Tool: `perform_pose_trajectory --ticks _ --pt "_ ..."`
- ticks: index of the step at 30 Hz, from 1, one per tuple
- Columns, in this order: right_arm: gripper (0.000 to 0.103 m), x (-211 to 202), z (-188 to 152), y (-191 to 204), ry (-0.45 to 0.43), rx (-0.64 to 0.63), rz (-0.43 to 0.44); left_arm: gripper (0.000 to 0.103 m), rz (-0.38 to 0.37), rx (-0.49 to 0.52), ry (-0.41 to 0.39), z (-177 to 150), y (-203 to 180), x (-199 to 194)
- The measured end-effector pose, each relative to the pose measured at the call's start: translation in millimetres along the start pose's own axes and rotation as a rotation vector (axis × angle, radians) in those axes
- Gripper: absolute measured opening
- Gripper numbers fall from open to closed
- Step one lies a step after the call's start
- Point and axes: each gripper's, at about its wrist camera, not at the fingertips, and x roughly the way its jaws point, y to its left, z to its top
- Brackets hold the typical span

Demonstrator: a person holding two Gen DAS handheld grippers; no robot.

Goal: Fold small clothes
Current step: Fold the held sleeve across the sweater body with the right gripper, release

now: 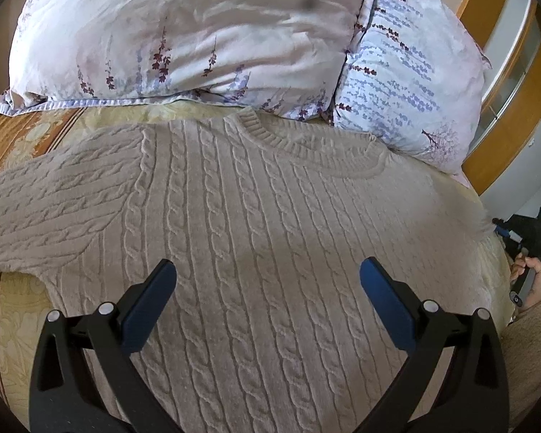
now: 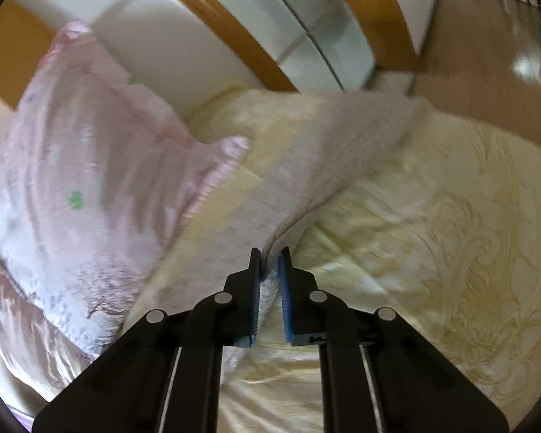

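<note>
One sweater (image 1: 256, 216), collar toward pillows (image 1: 184, 32); left tongs (image 1: 267, 270) agape, right tongs (image 2: 269, 252) pinching sleeve (image 2: 328, 155).

The left wrist camera is sitting just behind the left gripper (image 1: 267, 270), looking forward and steeply down along its two fingers, close above the chest of the cable-knit sweater (image 1: 234, 209), and facing the pillows (image 1: 184, 32) at the head of the bed. The right wrist camera is riding behind the right gripper (image 2: 269, 257), tilting down less steeply and peering low across the yellow bedspread (image 2: 432, 223) toward the wooden headboard (image 2: 216, 25); its picture is blurring. Both views are sharing the sweater, the floral pillow at the bed's corner, the bedspread and the headboard.
</note>
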Motion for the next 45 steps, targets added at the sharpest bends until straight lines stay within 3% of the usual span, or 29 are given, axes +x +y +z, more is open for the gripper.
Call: perform_pose_trajectory --ticks 4,7,12,15,19,23,25,26,31,33,35,37,39,40,42,45 --pt "0.011 -19.3 -7.3 38.4 -0.026 -0.105 0.104 0.101 -0.001 -0.004 -0.027 1.4 0.3 -3.7" --pt "0.011 -31.8 -26.3 77.0 -0.005 -0.194 0.229 0.101 0.004 -0.001 -0.037 2.4 0.0 -4.5" --pt "0.011 -36.8 -92.5 142.5 0.12 -0.372 0.419 0.101 0.005 -0.005 -0.046 2.1 -0.8 -4.8" --pt "0.01 -16.6 -142.6 158.7 0.26 -0.44 0.442 0.101 0.003 -0.006 -0.05 2.0 -1.7 -5.9" --pt "0.01 17.1 -187.0 157.7 0.389 -0.487 0.372 0.101 -0.017 -0.005 -0.044 3.0 -3.7 -6.3" --pt "0.016 21.7 -185.4 141.1 0.432 -0.402 0.375 0.101 -0.038 -0.009 -0.039 5.4 -3.8 -8.1" --pt "0.05 17.6 -173.1 130.5 0.408 -0.319 0.38 0.101 -0.037 0.0 -0.04 6.3 -4.5 -8.6" --pt "0.056 17.6 -164.9 121.9 0.392 -0.282 0.375 0.101 -0.046 0.006 -0.036 7.0 -4.6 -8.7" --pt "0.063 22.2 -142.7 97.5 0.373 -0.064 0.399 0.101 -0.092 -0.006 -0.043 8.3 1.0 -12.5" --pt "0.063 24.1 -135.8 89.5 0.348 -0.011 0.366 0.101 -0.115 -0.024 -0.052 8.8 5.7 -14.6" --pt "0.06 24.8 -129.4 83.8 0.303 0.021 0.314 0.101 -0.154 -0.057 -0.053 10.1 11.7 -15.5" --pt "0.033 24.9 -121.2 84.8 0.25 0.005 0.248 0.101 -0.178 -0.089 -0.051 10.7 17.3 -15.9" --pt "0.016 22.6 -115.8 95.6 0.188 -0.078 0.166 0.101 -0.197 -0.116 -0.057 11.0 23.6 -17.3" --pt "0.014 18.9 -115.3 103.3 0.161 -0.122 0.146 0.101 -0.209 -0.126 -0.06 10.7 26.7 -18.1" --pt "0.011 7.0 -119.1 133.1 0.105 -0.234 0.171 0.101 -0.231 -0.145 -0.07 10.1 32.2 -20.4" --pt "0.01 -15.2 -145.0 194.7 0.065 -0.446 0.286 0.101 -0.264 -0.193 -0.093 10.1 42.3 -23.5"
